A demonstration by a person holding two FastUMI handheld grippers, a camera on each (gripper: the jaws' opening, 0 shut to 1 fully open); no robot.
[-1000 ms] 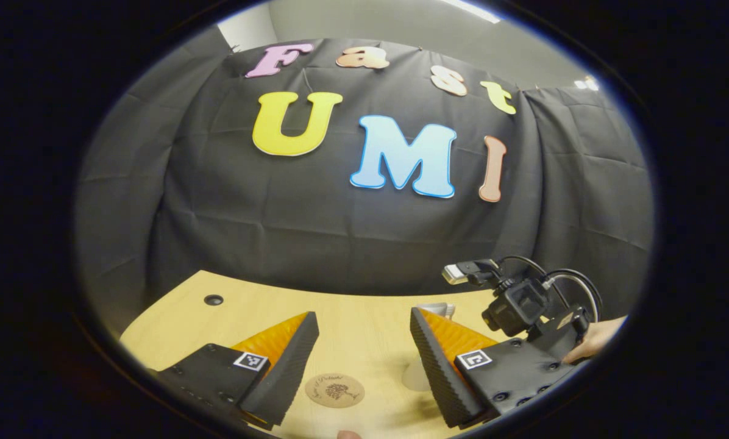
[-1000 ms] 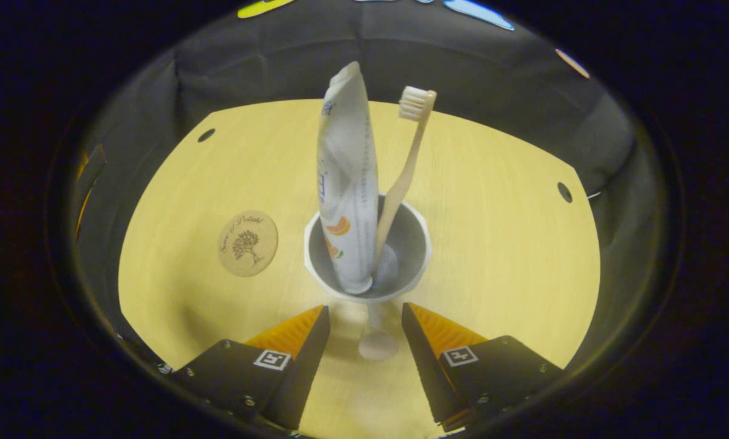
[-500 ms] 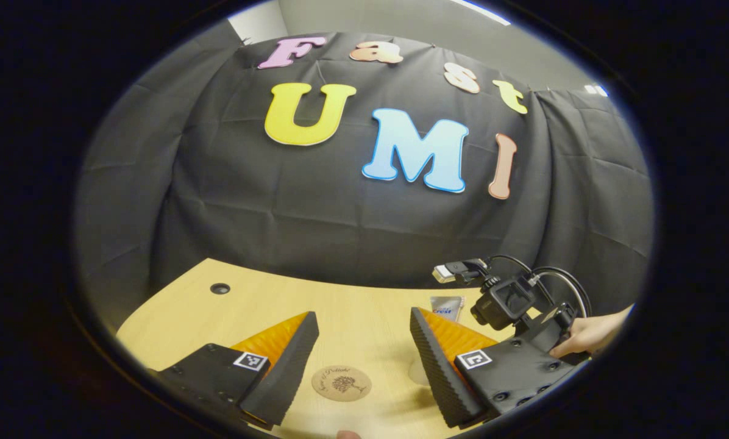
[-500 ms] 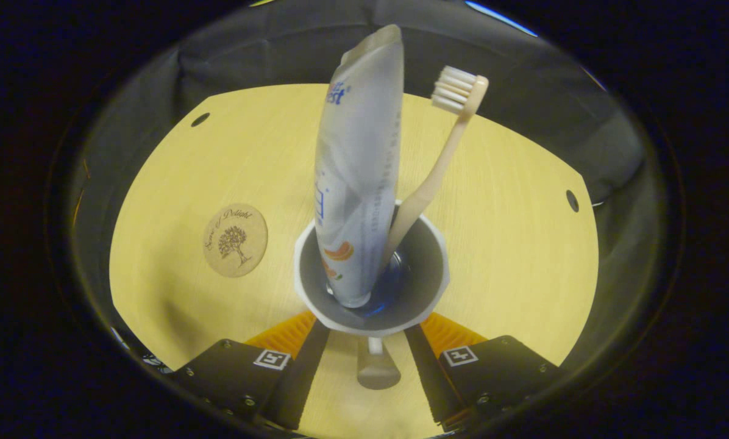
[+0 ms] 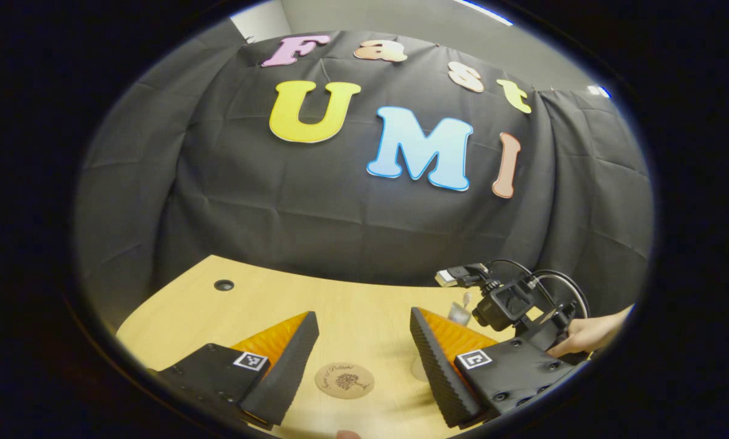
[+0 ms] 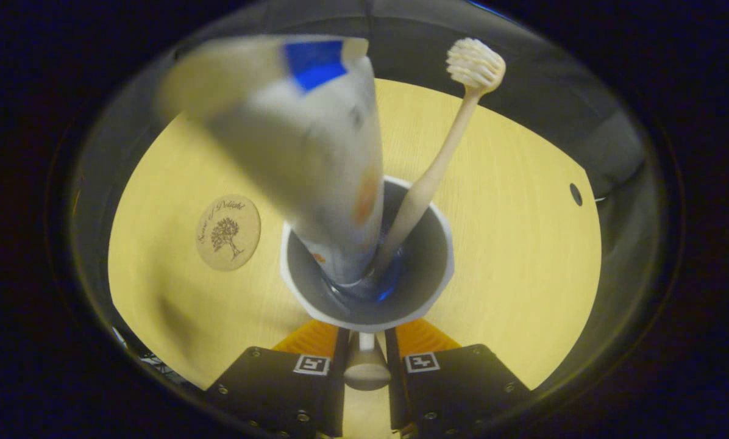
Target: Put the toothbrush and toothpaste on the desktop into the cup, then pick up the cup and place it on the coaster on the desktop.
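Note:
In the right gripper view a white stemmed cup (image 6: 425, 244) with a grey inside stands just ahead of my right gripper (image 6: 364, 353). Both fingers are pressed in on its thin stem, and the round foot shows between them. A toothpaste tube (image 6: 316, 158), blurred, leans left out of the cup. A cream toothbrush (image 6: 444, 152) stands in it with its bristles up. The round cork coaster (image 6: 228, 232) lies on the table to the cup's left. In the left gripper view my left gripper (image 5: 362, 317) hovers open over the table, with the coaster (image 5: 344, 381) below the gap.
The light wooden table (image 6: 511, 256) has a cable hole (image 6: 576, 194) at the far right and another (image 5: 223, 285) at the far left. In the left gripper view the right gripper's camera (image 5: 508, 303) and a hand (image 5: 584, 336) sit to the right. Black cloth walls the back.
My right gripper moved in and shut on the cup's stem. The cup came closer, and the toothpaste tube swung over to the left. The left gripper barely moved.

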